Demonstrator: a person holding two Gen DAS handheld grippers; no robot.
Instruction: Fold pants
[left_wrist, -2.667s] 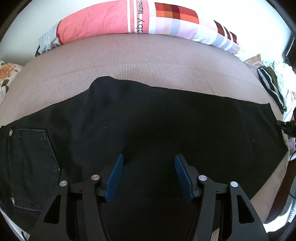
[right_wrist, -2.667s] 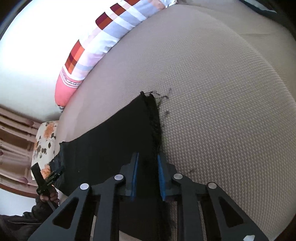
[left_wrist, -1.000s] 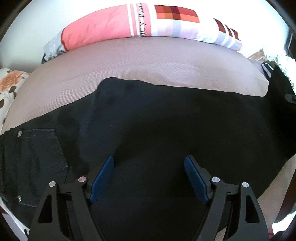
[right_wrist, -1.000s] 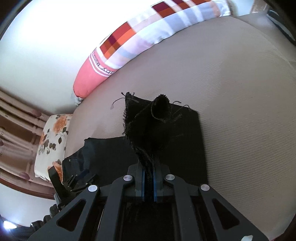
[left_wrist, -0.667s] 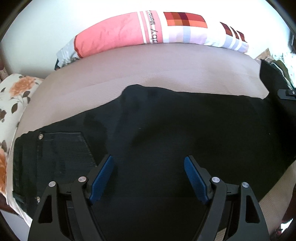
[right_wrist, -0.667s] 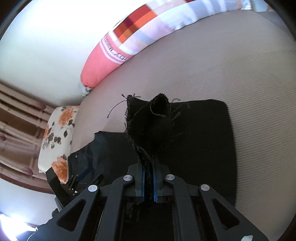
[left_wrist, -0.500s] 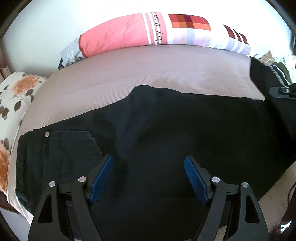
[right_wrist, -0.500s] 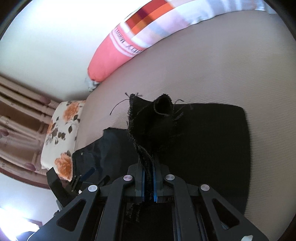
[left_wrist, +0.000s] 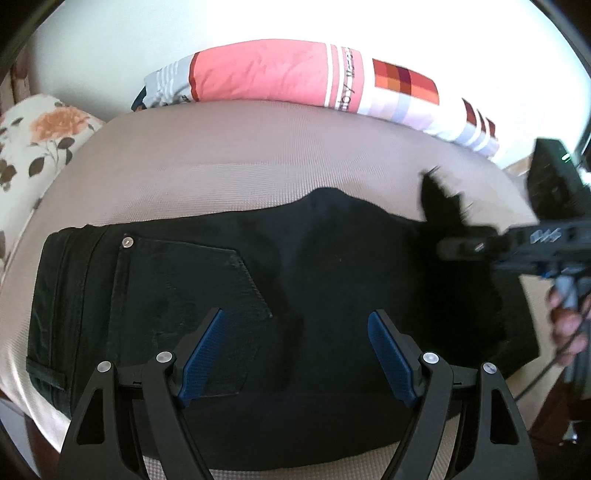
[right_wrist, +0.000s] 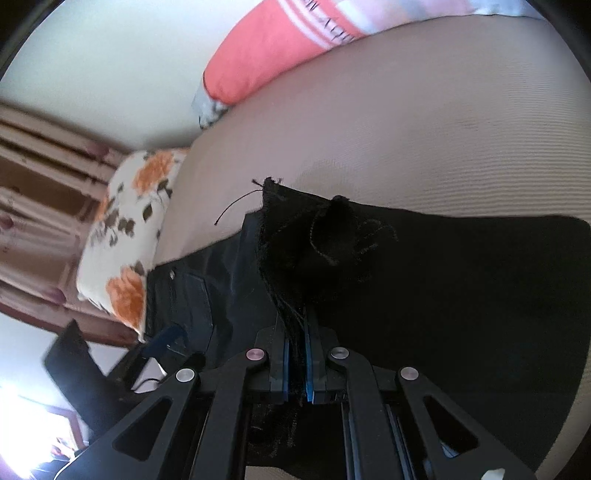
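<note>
Black pants (left_wrist: 332, 280) lie across a beige mattress (left_wrist: 221, 177), waistband and back pocket (left_wrist: 177, 288) at the left. My left gripper (left_wrist: 295, 354) is open and empty just above the pants near the pocket. My right gripper (right_wrist: 296, 334) is shut on the frayed leg hem (right_wrist: 295, 236) and holds it up over the lower layer of the pants (right_wrist: 461, 295). In the left wrist view the right gripper (left_wrist: 461, 245) comes in from the right with the hem (left_wrist: 439, 206) raised. The leg is doubled back toward the waistband.
A long pink and striped pillow (left_wrist: 295, 77) lies along the far edge by the white wall. A floral pillow (left_wrist: 37, 140) sits at the left end of the bed, also in the right wrist view (right_wrist: 125, 229). The mattress's near edge is just below my left gripper.
My right gripper has carried the leg hem leftward over the pants toward the waistband, folding the leg back. My left gripper opened wider and shifted left toward the pocket.
</note>
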